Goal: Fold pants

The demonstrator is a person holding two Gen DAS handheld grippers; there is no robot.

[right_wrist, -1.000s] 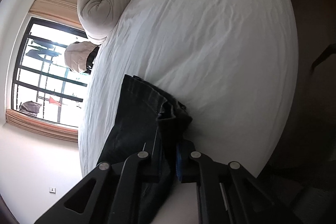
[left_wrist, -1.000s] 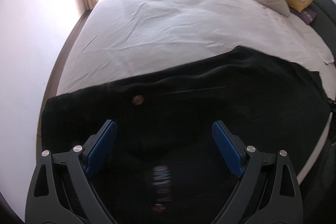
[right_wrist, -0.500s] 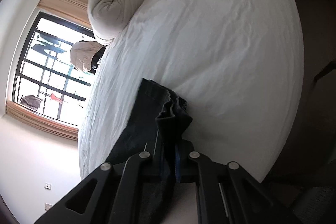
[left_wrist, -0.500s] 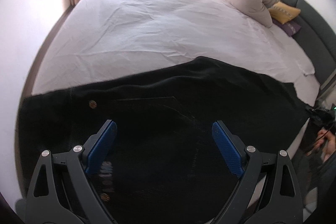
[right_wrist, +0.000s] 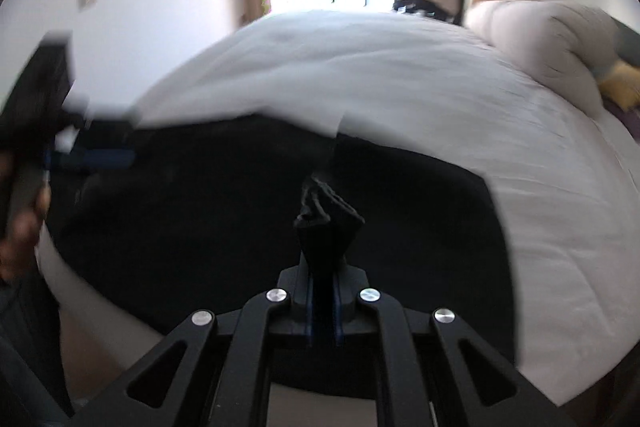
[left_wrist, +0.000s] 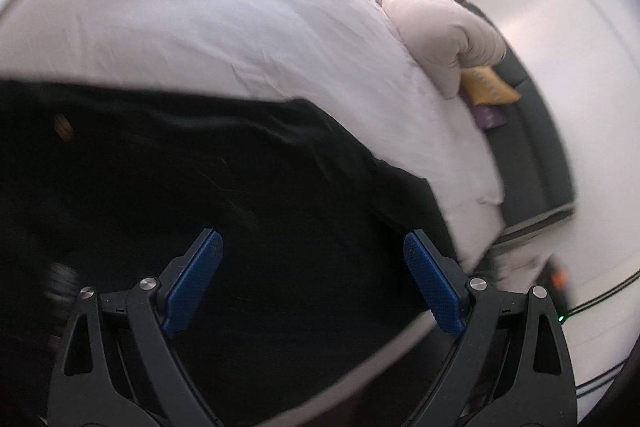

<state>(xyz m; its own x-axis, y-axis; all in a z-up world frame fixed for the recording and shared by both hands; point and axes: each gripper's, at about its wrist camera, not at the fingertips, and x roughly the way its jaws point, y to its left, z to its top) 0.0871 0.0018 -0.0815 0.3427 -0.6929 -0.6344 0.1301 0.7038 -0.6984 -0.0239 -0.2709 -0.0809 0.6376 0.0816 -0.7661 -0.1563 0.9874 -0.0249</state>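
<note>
The black pants (right_wrist: 248,227) lie spread across the near edge of the white bed (right_wrist: 400,75). The right tool (right_wrist: 322,307) is clamped on a bunched fold of them. The left tool (left_wrist: 312,283) hovers above the fabric, its blue pads (left_wrist: 192,283) wide apart. A rolled duvet (left_wrist: 432,23) sits near the headboard.

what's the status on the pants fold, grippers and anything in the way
Left gripper open, empty, over the pants. Right gripper shut on a bunched pants edge. Pants spread dark on the bed. Rolled duvet far off, not in the way.
</note>
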